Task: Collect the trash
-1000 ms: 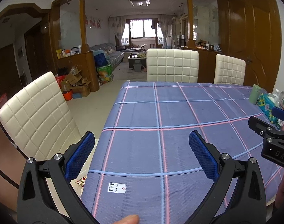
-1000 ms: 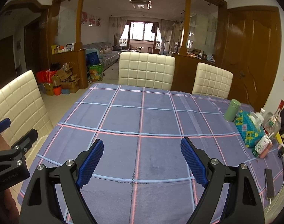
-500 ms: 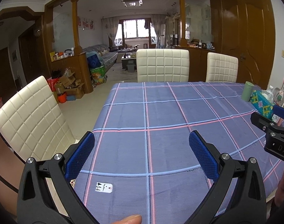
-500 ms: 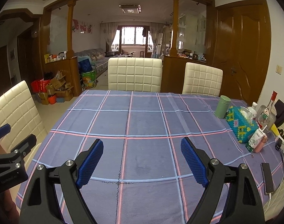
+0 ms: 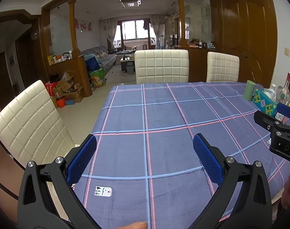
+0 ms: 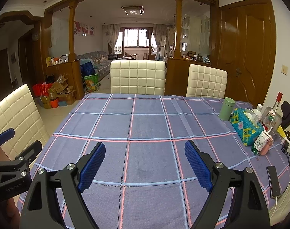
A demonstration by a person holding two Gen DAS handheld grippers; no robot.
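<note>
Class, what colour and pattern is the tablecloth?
The tablecloth is blue-purple with pink and light-blue check lines; clearest in the right wrist view.

Black plastic left gripper (image 5: 144, 148), blue textured fingers (image 5: 82, 159), silver screws, matching right gripper (image 6: 145, 155)

Blue plaid cloth, cream chairs, brown wood

We see a tablecloth (image 6: 150, 122) of dusty blue crossed by pink and pale-blue lines, and quilted cream chairs (image 6: 137, 77) stitched in squares. Our left gripper (image 5: 144, 153) and right gripper (image 6: 145, 160) are black with dimpled royal-blue pads (image 6: 92, 167). By the table's right edge we note a sage-green cup (image 6: 226, 109), a turquoise beaded tissue box (image 6: 245, 128) with yellow and pink motifs, a white-and-green carton (image 6: 260, 142) and a black phone (image 6: 273, 181). The door (image 6: 246, 49) is glossy brown wood. A white tag (image 5: 103, 191) printed in black lies on the cloth.
</note>
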